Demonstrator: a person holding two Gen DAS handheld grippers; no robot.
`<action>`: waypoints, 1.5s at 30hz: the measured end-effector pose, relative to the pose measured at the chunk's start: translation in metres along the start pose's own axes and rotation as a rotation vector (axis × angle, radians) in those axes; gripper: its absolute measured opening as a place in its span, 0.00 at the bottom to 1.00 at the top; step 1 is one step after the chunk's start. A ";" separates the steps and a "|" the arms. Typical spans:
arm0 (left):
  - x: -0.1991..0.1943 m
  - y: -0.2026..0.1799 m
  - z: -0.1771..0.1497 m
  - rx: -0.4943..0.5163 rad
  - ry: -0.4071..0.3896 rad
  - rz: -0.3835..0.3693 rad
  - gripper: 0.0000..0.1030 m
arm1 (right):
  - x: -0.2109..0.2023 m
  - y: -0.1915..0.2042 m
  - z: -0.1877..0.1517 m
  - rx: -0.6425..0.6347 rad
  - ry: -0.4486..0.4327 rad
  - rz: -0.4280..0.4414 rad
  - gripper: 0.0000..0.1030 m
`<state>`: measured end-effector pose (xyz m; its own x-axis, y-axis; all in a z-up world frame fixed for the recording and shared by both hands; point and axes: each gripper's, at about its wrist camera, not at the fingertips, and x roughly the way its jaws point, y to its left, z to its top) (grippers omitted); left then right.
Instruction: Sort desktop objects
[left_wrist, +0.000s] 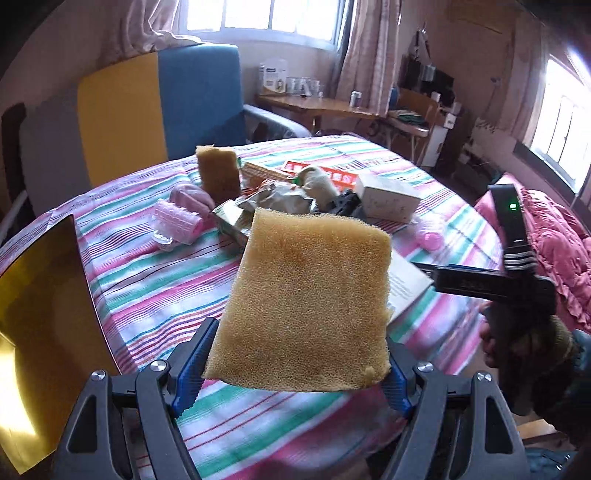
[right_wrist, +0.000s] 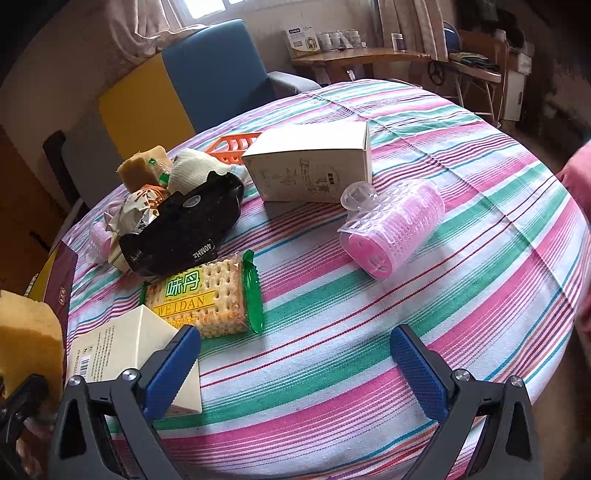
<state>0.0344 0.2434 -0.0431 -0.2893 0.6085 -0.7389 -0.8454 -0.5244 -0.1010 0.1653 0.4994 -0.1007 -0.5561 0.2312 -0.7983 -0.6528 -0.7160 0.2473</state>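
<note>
My left gripper (left_wrist: 295, 373) is shut on a flat yellow sponge (left_wrist: 310, 302), held tilted above the striped tablecloth (left_wrist: 147, 295). The same sponge (right_wrist: 29, 339) shows at the left edge of the right wrist view. My right gripper (right_wrist: 295, 369) is open over the cloth with nothing between its blue pads (right_wrist: 417, 373). Its left finger overlaps a cream carton (right_wrist: 122, 347). Just beyond lie a cracker packet (right_wrist: 207, 295), a black device (right_wrist: 184, 229), a white box (right_wrist: 310, 166) and pink hair rollers in a clear case (right_wrist: 391, 225).
A second sponge (left_wrist: 216, 170) stands in the pile with snack wrappers (left_wrist: 273, 199), a pale sock (right_wrist: 195, 170) and an orange basket (right_wrist: 232, 147). More pink rollers (left_wrist: 181, 221) lie left. A gold-lidded box (left_wrist: 40, 295) sits at the table's left edge. A blue chair (left_wrist: 199, 96) stands behind.
</note>
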 end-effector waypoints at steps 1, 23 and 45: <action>0.002 0.003 0.000 -0.010 0.006 0.007 0.78 | 0.000 0.000 0.000 -0.001 -0.002 0.000 1.00; 0.026 0.035 -0.019 -0.165 0.137 -0.016 0.79 | -0.029 0.010 0.000 -0.069 0.006 0.052 1.00; -0.007 0.055 -0.012 -0.312 0.049 -0.015 0.77 | -0.057 0.047 -0.002 -0.194 -0.051 0.115 1.00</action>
<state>-0.0043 0.2030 -0.0516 -0.2493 0.5921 -0.7663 -0.6684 -0.6778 -0.3062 0.1673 0.4508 -0.0445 -0.6496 0.1705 -0.7409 -0.4756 -0.8514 0.2211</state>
